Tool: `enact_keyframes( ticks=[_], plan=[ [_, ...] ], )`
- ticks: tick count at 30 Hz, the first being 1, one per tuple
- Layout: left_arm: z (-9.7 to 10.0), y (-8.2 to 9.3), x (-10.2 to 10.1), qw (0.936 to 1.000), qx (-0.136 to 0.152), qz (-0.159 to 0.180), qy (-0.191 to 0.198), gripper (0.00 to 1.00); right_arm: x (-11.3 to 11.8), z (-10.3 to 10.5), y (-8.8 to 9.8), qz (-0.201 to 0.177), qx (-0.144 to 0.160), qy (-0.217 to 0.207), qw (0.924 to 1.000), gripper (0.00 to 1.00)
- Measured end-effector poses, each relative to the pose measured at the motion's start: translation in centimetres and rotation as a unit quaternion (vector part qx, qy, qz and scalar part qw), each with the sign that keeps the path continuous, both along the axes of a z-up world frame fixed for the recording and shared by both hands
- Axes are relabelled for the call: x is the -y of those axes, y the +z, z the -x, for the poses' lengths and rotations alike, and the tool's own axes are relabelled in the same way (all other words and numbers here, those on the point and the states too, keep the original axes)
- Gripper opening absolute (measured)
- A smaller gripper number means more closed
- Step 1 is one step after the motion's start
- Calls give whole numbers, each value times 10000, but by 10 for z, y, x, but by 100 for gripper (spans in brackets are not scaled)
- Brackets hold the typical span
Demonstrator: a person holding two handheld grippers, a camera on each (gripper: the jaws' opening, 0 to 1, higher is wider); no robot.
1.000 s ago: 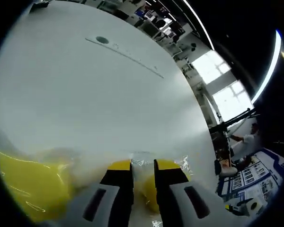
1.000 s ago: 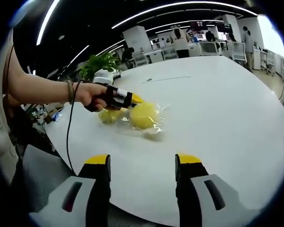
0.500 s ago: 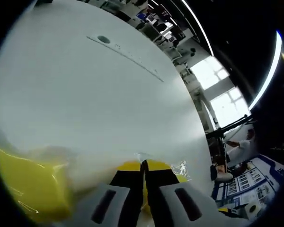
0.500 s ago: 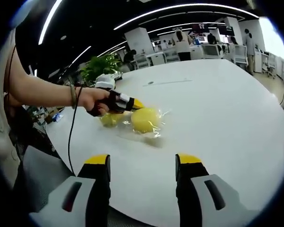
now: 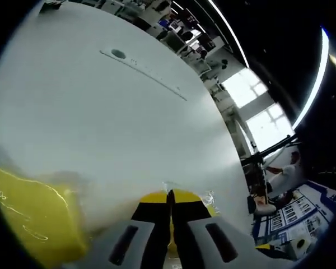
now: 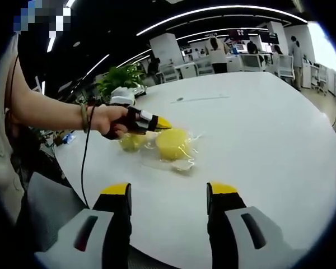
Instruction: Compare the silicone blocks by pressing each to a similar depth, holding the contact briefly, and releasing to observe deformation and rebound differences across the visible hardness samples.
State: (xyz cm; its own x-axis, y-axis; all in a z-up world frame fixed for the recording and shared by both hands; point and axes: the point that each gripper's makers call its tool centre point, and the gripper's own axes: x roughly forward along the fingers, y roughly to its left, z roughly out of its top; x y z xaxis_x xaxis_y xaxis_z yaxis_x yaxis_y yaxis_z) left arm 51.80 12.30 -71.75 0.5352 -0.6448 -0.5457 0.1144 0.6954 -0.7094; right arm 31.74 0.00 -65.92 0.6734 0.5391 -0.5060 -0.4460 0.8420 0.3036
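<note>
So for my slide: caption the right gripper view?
Left gripper pressing wrapped yellow silicone blocks on white table; right gripper open.

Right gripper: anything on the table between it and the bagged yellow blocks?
Nothing visible. The right gripper hangs open over bare white table, with the yellow silicone blocks in their clear bag beyond. The left gripper is already at them.

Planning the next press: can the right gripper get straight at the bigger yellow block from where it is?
Probably yes. The right gripper is open over bare table, nothing between it and the bigger yellow block; the left gripper crowds its far side.
</note>
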Motion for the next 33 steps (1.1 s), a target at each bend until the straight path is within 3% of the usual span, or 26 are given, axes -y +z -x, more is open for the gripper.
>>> enact_keyframes(
  ticks=[4,11,25,33],
  plan=[
    [2,8,1,9999,118,41,-26,0,-2,0,2,-5,35,35,10000,49],
    [5,26,7,9969,681,-172,-362,0,-4,0,6,12,98,100,9999,49],
    [23,49,10,9930,988,-247,-595,0,-6,3,18,117,247,225,9994,48],
    [33,64,12,9871,1309,-305,-865,0,-9,6,25,177,328,271,9989,48]
  ],
)
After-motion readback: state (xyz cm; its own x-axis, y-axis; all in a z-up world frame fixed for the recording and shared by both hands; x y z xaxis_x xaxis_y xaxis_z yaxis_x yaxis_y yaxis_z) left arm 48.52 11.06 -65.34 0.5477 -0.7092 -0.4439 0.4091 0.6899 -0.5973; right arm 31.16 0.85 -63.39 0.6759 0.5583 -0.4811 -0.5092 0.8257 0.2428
